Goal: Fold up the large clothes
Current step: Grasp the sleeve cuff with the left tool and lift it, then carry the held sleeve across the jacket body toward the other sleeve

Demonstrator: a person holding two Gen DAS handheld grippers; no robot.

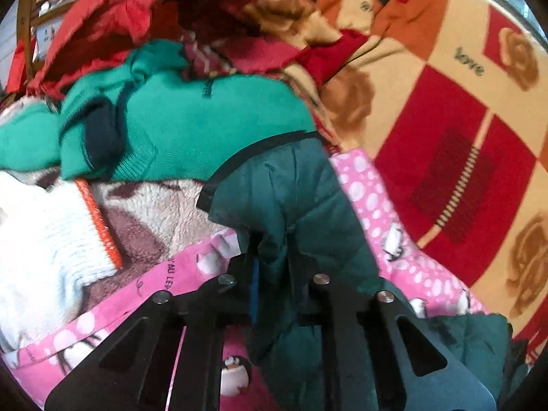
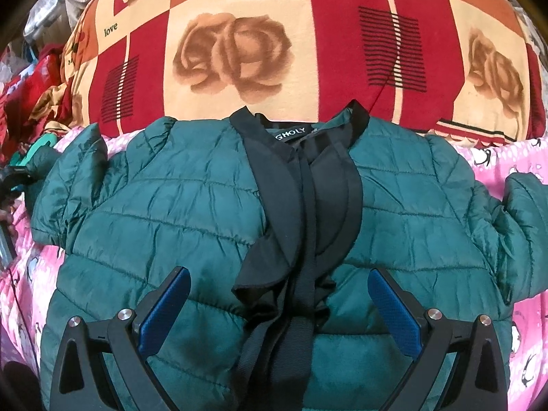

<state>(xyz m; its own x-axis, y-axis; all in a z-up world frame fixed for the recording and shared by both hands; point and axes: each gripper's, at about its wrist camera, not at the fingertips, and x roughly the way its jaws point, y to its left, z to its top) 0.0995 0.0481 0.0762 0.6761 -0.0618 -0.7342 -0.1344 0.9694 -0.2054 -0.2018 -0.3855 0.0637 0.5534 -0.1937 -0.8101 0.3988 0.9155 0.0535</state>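
A dark green quilted jacket [image 2: 191, 205] with black collar and front bands lies spread, front up, on a pink penguin-print sheet [image 2: 507, 161]. My right gripper [image 2: 279, 294] hovers open over its lower front, blue pads [image 2: 167, 304] standing either side of the black front band. In the left wrist view, my left gripper [image 1: 274, 257] is shut on a bunched fold of the jacket's sleeve [image 1: 291, 198], the cloth pinched between the black fingers. The sleeve's black-trimmed cuff points away toward the clothes pile.
A pile of clothes lies beyond the sleeve: a bright green sweater [image 1: 191, 116], red garments [image 1: 113, 3], a white and brown fleece [image 1: 48, 226]. A red and cream rose-patterned blanket [image 2: 308, 34] covers the bed behind the jacket.
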